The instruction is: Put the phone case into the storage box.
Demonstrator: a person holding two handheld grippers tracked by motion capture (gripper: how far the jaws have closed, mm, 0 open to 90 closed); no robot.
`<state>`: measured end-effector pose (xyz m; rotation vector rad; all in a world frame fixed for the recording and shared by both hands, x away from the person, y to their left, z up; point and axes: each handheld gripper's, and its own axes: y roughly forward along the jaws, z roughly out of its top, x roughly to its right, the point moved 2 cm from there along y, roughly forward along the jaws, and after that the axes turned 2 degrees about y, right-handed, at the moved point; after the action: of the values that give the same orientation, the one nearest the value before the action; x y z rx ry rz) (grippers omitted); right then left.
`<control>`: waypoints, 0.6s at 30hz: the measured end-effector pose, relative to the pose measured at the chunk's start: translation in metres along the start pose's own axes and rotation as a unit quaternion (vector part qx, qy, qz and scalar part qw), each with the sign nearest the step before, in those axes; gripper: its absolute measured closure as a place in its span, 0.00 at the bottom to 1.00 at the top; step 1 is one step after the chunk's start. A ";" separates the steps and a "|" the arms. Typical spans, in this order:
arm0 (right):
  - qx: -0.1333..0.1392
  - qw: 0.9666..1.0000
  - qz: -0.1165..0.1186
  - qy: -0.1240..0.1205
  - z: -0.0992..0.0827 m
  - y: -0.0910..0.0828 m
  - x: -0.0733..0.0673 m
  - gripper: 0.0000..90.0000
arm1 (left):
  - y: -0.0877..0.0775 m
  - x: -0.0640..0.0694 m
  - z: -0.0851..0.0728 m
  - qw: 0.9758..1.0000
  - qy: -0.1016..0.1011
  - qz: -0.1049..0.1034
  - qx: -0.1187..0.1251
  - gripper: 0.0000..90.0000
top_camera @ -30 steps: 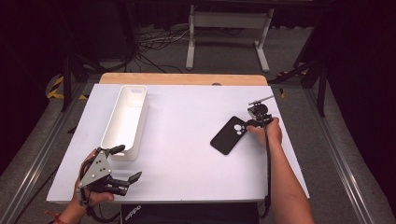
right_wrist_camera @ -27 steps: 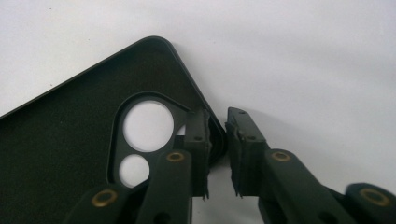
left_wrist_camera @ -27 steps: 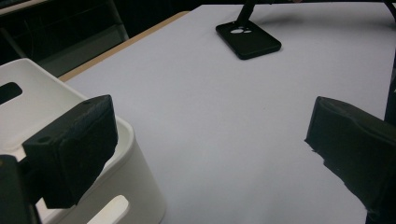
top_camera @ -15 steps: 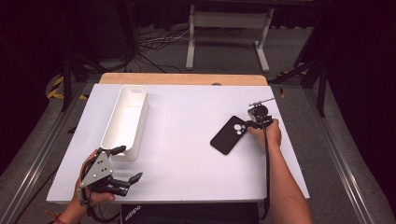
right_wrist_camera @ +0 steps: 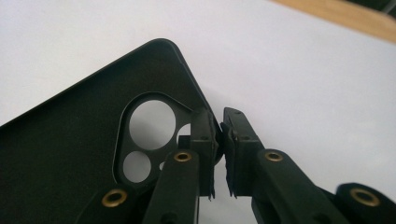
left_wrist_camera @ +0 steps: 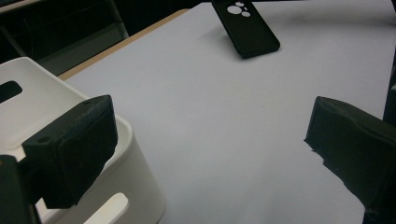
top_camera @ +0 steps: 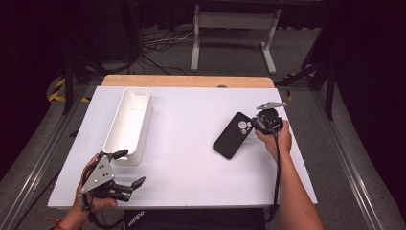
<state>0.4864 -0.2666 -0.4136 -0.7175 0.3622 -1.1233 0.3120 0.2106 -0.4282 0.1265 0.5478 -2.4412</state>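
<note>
The white bin [top_camera: 129, 122] serves as the landmark on the white surface [top_camera: 191, 158]. Just beside its near end, the left gripper [top_camera: 128, 168] waits with jaws wide apart, holding nothing. Well to the right of the bin, the black phone case [top_camera: 232, 135] tilts, its camera-hole end clamped by the right gripper [right_wrist_camera: 219, 140], whose jaws have just been closing on that edge. With only 1 thin edge pinched, I would lift slowly, keep the case from swinging, and carry it low toward the bin.
</note>
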 end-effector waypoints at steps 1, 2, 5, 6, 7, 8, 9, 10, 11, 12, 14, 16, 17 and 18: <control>0.008 1.000 -0.001 -0.005 0.001 -0.003 -0.002 0.93 | 0.000 0.000 0.000 1.000 0.000 0.001 0.000 0.03; 0.016 1.000 -0.003 -0.012 0.001 -0.006 -0.004 0.93 | 0.000 0.000 0.000 1.000 0.000 0.001 0.001 0.03; 0.034 0.999 -0.008 -0.026 0.003 -0.013 -0.009 0.93 | -0.001 0.000 0.000 1.000 0.000 0.002 -0.001 0.03; 0.045 0.998 -0.010 -0.034 0.003 -0.016 -0.011 0.94 | -0.001 0.000 0.000 1.000 -0.001 0.002 -0.001 0.03; 0.052 0.998 -0.013 -0.040 0.003 -0.019 -0.013 0.94 | -0.001 0.000 0.000 1.000 -0.001 0.002 -0.001 0.03; 0.059 0.997 -0.013 -0.045 0.004 -0.021 -0.015 0.94 | -0.001 0.000 0.000 1.000 -0.001 0.002 -0.001 0.03; 0.067 0.996 -0.014 -0.054 0.004 -0.024 -0.018 0.94 | -0.001 -0.001 0.000 1.000 0.001 0.003 0.001 0.03; 0.067 0.996 -0.014 -0.054 0.004 -0.024 -0.018 0.94 | -0.001 0.000 0.000 1.000 0.001 0.002 0.000 0.03; 0.075 0.995 -0.015 -0.062 0.005 -0.028 -0.021 0.94 | 0.000 0.000 0.001 1.000 -0.001 0.001 0.001 0.03; 0.082 0.994 -0.016 -0.071 0.006 -0.031 -0.024 0.94 | 0.000 0.000 0.001 1.000 -0.001 0.001 0.001 0.03; 0.087 0.993 -0.017 -0.076 0.006 -0.033 -0.026 0.94 | 0.000 0.001 0.001 1.000 0.000 0.001 0.000 0.03; 0.104 0.991 -0.019 -0.087 0.008 -0.040 -0.031 0.94 | 0.000 0.001 0.001 1.000 0.002 0.001 -0.003 0.03; 0.104 0.991 -0.019 -0.087 0.008 -0.040 -0.031 0.94 | 0.000 0.001 0.001 1.000 0.002 0.001 -0.003 0.03; 0.107 0.990 -0.021 -0.089 0.009 -0.041 -0.032 0.94 | 0.000 0.001 0.001 1.000 0.001 0.001 -0.003 0.03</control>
<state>0.4505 -0.2447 -0.3821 -0.6318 0.0742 -1.1095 0.3111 0.2098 -0.4275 0.1270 0.5568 -2.4372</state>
